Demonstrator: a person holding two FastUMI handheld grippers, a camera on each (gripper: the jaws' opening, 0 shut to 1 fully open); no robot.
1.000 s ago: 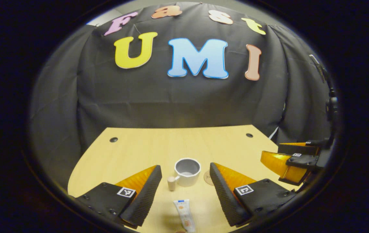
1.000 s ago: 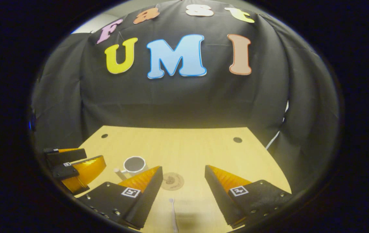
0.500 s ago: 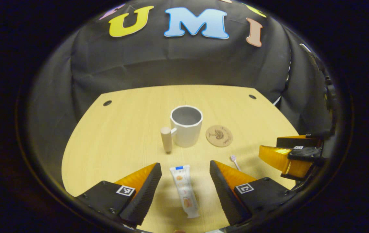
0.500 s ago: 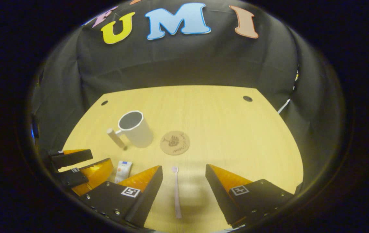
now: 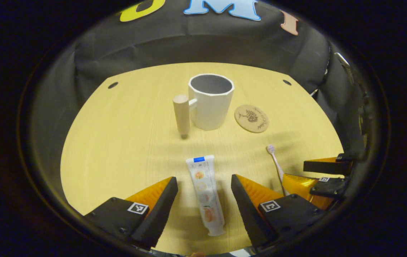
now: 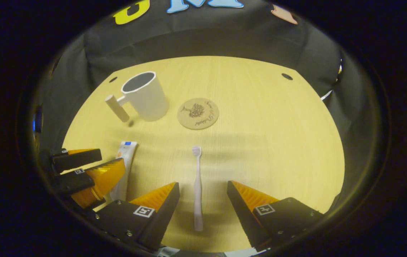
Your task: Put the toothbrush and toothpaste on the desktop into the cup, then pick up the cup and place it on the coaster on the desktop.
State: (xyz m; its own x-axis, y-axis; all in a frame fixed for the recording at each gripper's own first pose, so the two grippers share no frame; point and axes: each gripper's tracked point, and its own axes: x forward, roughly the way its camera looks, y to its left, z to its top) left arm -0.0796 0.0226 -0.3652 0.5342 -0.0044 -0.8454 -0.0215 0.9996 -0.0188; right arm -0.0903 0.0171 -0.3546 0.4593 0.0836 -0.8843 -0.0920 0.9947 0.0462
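White cup (image 5: 210,101), pale pink toothbrush (image 6: 197,185), tree-printed tan coaster (image 6: 198,113).

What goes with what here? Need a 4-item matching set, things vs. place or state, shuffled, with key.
Things:
1. toothpaste
2. toothbrush
3. cup
4. coaster

Places or states:
A. flat and bare, beside the cup
B. lying between the open left gripper fingers
C. upright and empty
D. lying between the open right gripper fingers

Pairs: 1-B, 2-D, 3-C, 4-A
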